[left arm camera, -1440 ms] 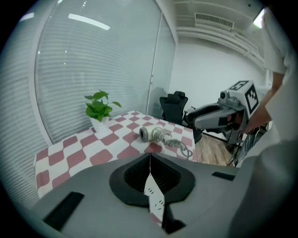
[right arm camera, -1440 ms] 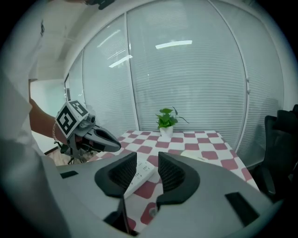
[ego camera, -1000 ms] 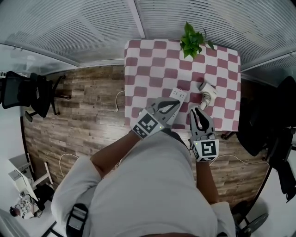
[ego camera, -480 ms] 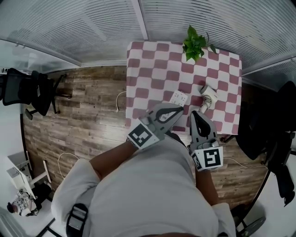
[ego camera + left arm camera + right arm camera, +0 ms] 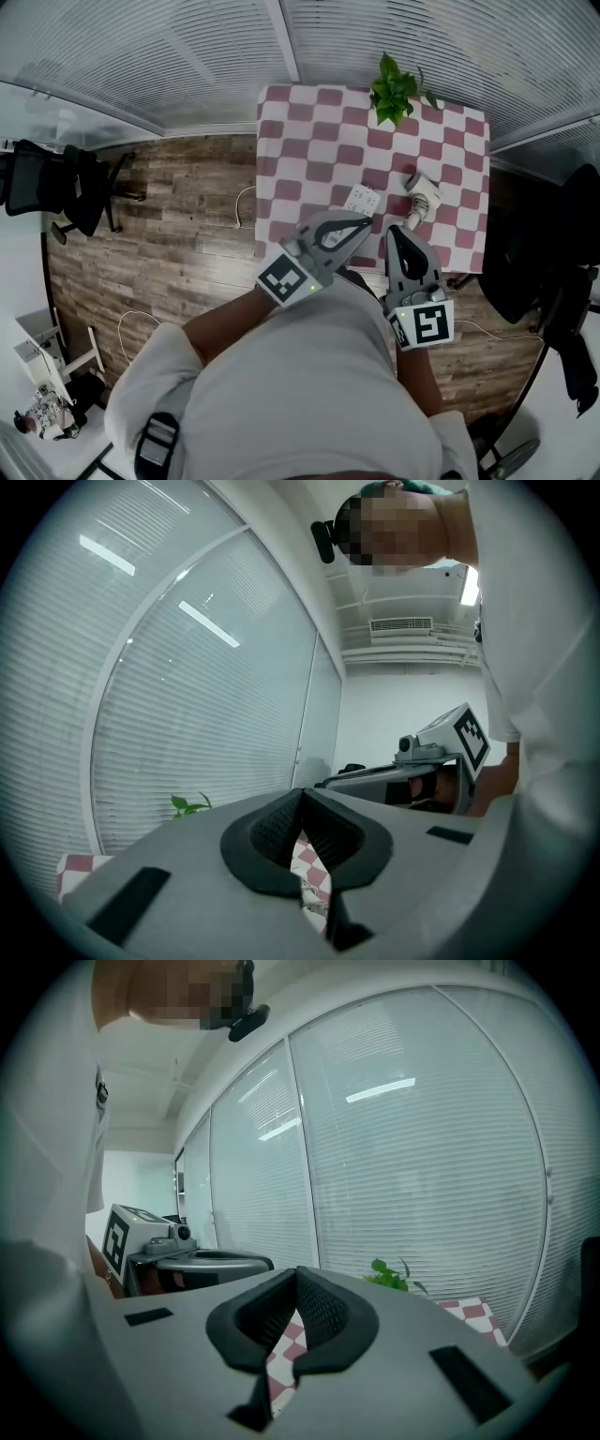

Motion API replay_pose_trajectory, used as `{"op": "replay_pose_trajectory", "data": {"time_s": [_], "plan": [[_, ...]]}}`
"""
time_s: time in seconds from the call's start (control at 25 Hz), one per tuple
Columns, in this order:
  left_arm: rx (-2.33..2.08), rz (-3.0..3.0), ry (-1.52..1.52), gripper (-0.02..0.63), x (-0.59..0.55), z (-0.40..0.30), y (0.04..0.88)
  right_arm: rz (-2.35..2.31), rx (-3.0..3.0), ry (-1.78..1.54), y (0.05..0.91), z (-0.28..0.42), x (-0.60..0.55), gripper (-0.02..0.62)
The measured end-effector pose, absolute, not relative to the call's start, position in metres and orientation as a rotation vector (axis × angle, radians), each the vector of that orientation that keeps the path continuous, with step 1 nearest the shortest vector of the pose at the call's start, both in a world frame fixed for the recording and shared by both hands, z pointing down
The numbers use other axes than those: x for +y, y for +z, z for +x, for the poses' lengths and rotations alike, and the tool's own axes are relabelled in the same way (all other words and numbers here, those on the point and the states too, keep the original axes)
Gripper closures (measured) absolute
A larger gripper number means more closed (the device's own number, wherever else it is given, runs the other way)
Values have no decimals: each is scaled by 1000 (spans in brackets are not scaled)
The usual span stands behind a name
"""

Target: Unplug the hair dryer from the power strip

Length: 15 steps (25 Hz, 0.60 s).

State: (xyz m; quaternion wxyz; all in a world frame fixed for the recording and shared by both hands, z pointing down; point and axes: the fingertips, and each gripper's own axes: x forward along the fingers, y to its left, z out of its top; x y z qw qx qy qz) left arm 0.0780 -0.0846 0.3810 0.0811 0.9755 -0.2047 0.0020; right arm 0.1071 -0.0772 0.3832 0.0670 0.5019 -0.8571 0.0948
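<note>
Power strip (image 5: 361, 199) is your landmark: it lies white and slightly tilted on the checked counter (image 5: 300, 131), towards the edge nearest you.

The hair dryer (image 5: 424, 190), also white, lies just to the right of the strip. Its head is at the far end and its handle runs back towards you. From the head view you cannot tell whether its plug sits in the strip, because the cord and sockets are too small to read.

Your left gripper (image 5: 366, 222) hangs on the near side of the strip, with its tips pointing at the strip's near end. Its fingers (image 5: 272, 825) are closed, the dark pads meeting at the tips with nothing caught between them. Only a sliver of checked cloth shows through the gap lower down.

Your right gripper (image 5: 393, 232) is near and to the right of the strip, in line with the dryer's handle end. Its fingers (image 5: 323, 1312) are likewise pressed together at the tips and hold nothing.

A potted plant (image 5: 394, 86) stands beyond the strip and a little to the right, at the counter's far edge. Left of the strip, off the counter, a thin white cable (image 5: 239, 202) loops on the wooden floor (image 5: 159, 244). A black office chair (image 5: 56, 187) stands well apart, further left.
</note>
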Motion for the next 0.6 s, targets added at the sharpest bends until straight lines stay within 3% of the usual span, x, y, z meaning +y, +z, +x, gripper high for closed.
{"op": "replay_pose_trajectory", "data": {"time_s": [0.6], "plan": [[-588,2943,28,575,-80,80,380,1503,-2596,287,379,103,-76,565]]}}
